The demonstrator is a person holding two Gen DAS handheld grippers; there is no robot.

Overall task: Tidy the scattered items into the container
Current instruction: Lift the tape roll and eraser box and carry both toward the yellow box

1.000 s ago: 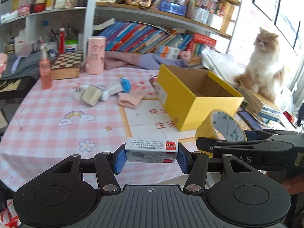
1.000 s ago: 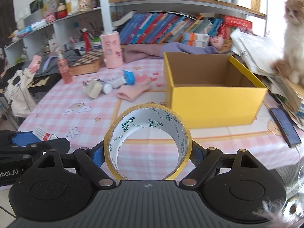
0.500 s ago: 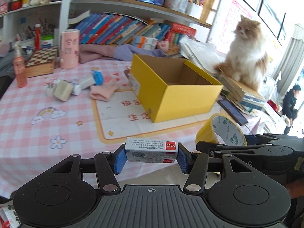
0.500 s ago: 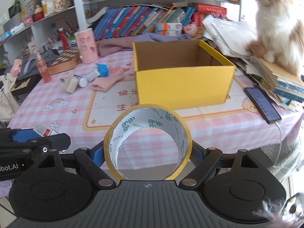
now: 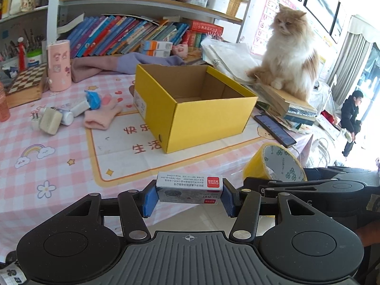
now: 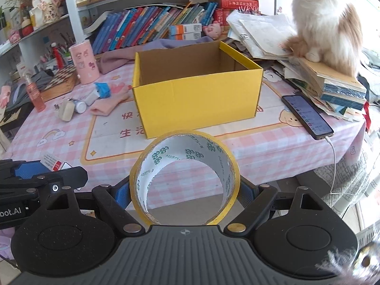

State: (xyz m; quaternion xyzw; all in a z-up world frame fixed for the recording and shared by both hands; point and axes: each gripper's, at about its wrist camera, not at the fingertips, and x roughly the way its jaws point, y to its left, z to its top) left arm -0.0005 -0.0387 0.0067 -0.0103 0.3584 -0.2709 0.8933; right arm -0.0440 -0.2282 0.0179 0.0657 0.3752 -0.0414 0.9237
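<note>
Jaws of the left gripper (image 5: 189, 196) pinch a small white carton (image 5: 189, 187) end to end, held level over the near edge of the bench (image 5: 59, 166). Right gripper (image 6: 185, 191) clamps a yellow tape roll (image 6: 184, 180) upright between its blue pads. Both hang short of the open yellow box (image 6: 197, 99), which looks empty. A pink sock (image 5: 102, 116), bottles and a plug lie left of it; a cat (image 5: 289, 54) sits on books at right.

Your small white box (image 5: 189, 187) lies level, pinched endwise; your yellow tape roll (image 6: 184, 180) stands on edge, clamped. The open yellow carton (image 6: 197, 95) sits empty ahead on the bench.
</note>
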